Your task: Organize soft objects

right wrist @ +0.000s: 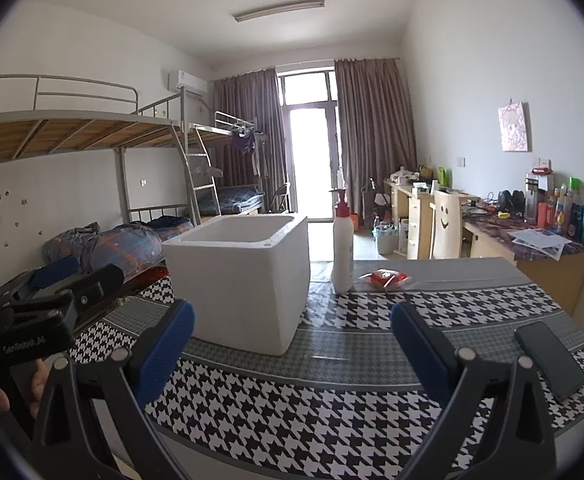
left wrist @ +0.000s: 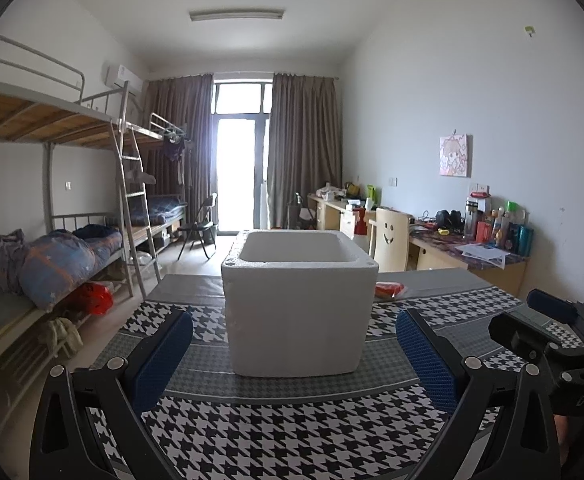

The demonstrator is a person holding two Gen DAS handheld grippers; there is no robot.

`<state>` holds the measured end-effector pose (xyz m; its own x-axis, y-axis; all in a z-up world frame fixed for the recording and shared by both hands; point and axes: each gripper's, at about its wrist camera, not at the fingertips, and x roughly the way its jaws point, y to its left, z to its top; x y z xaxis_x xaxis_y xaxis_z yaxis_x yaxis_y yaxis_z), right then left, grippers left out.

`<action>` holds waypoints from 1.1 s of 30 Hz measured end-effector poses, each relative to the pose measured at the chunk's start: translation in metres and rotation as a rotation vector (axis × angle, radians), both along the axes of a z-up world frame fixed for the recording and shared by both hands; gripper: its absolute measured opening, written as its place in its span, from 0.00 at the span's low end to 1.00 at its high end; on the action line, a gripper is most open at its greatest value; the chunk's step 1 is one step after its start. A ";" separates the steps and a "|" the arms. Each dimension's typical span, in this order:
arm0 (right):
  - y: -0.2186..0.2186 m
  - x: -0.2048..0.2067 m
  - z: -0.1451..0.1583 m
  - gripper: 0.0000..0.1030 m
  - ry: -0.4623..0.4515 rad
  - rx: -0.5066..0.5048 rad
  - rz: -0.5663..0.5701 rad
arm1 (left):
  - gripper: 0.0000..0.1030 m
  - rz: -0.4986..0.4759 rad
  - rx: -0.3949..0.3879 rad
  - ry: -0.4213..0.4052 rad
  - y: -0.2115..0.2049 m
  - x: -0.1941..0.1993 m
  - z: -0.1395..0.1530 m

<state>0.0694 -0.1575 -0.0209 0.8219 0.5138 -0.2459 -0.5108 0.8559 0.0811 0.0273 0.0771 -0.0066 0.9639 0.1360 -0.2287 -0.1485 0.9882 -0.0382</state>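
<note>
Blue rubber pads line both claws, and both stand wide apart with nothing between them. From its own camera, the left gripper (left wrist: 293, 354) hangs low over the houndstooth tablecloth (left wrist: 276, 432), pointed straight at the white foam box (left wrist: 297, 312), which sits open-topped just ahead. The right gripper (right wrist: 292, 344) hovers beside it (its partner shows at each view's edge), facing the same box (right wrist: 240, 284) from the right. Beyond the box's right side stand a white pump bottle (right wrist: 343, 248) and, near it, a red soft packet (right wrist: 385, 278) lying flat. A dark phone (right wrist: 549, 360) rests at the cloth's right edge.
</note>
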 end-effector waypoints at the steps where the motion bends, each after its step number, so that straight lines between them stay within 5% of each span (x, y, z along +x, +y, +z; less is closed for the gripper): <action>1: 0.000 -0.001 0.000 0.97 -0.003 0.000 -0.001 | 0.99 -0.004 0.000 0.001 0.000 0.000 -0.001; 33: -0.001 -0.014 -0.016 0.97 0.032 0.011 -0.032 | 0.99 -0.016 0.019 0.007 -0.013 -0.016 -0.008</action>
<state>0.0553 -0.1587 -0.0371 0.8296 0.4904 -0.2668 -0.4804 0.8706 0.1063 0.0116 0.0639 -0.0149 0.9644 0.1250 -0.2332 -0.1328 0.9910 -0.0181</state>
